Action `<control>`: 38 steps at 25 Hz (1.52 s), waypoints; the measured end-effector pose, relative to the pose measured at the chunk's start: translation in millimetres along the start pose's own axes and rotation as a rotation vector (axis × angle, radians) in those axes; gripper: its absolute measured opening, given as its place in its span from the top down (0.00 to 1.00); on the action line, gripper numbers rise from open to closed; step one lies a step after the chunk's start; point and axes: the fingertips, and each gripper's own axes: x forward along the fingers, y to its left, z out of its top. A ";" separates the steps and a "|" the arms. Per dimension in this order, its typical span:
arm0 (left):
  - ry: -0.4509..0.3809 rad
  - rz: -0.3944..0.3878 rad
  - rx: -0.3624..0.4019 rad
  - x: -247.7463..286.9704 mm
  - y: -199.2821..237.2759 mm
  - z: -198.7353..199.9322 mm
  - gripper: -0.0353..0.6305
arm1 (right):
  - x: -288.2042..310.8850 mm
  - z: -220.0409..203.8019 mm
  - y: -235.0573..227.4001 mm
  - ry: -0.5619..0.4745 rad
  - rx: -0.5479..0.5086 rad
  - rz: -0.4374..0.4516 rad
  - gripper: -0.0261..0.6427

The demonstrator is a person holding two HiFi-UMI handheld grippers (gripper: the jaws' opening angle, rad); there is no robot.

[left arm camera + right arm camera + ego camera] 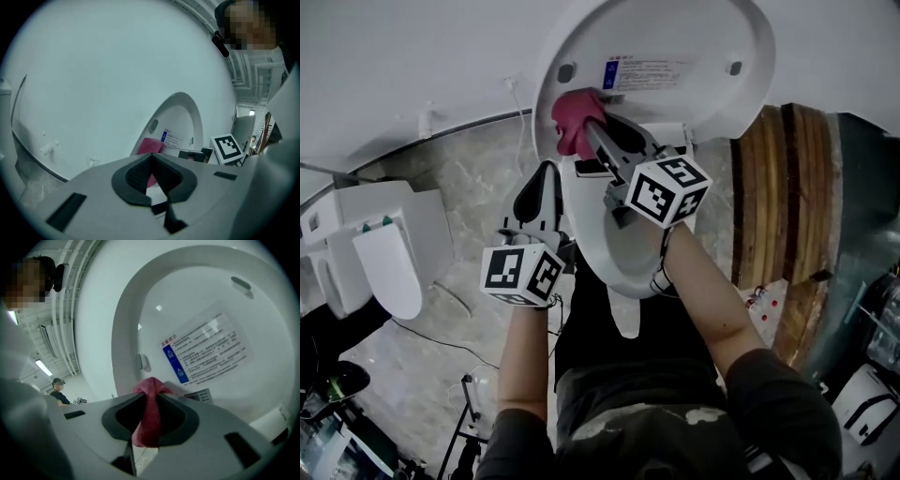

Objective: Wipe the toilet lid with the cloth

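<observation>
The white toilet lid [675, 56] stands raised, its inner face with a printed label [206, 352] turned toward me. A pink cloth [575, 117] is pressed against the lid's lower left part. My right gripper [592, 131] is shut on this cloth [149, 413], which bulges out past the tips onto the lid [197, 310]. My left gripper [546, 171] hangs left of the bowl [609, 253], shut with nothing between its jaws. In the left gripper view its tips [151, 161] point toward the lid [180, 117] and the cloth [151, 146], apart from both.
A second white toilet [384, 253] stands at the left on the marble floor. Wooden panels [787, 206] lean at the right. Cables [441, 347] lie on the floor by my legs. A wall socket [514, 84] sits left of the lid. A person [58, 390] stands far off.
</observation>
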 end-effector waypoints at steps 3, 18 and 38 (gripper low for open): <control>0.004 -0.002 0.008 -2.5 14.7 -1.1 0.94 | 21.9 -8.5 7.2 0.006 -0.006 0.006 0.86; 0.056 -0.067 0.040 22.9 -22.6 -18.4 0.94 | -41.4 35.2 -74.4 -0.128 0.054 -0.174 0.86; 0.099 -0.092 0.023 69.2 -115.8 -64.2 0.94 | -137.1 74.9 -186.7 -0.245 0.158 -0.345 0.86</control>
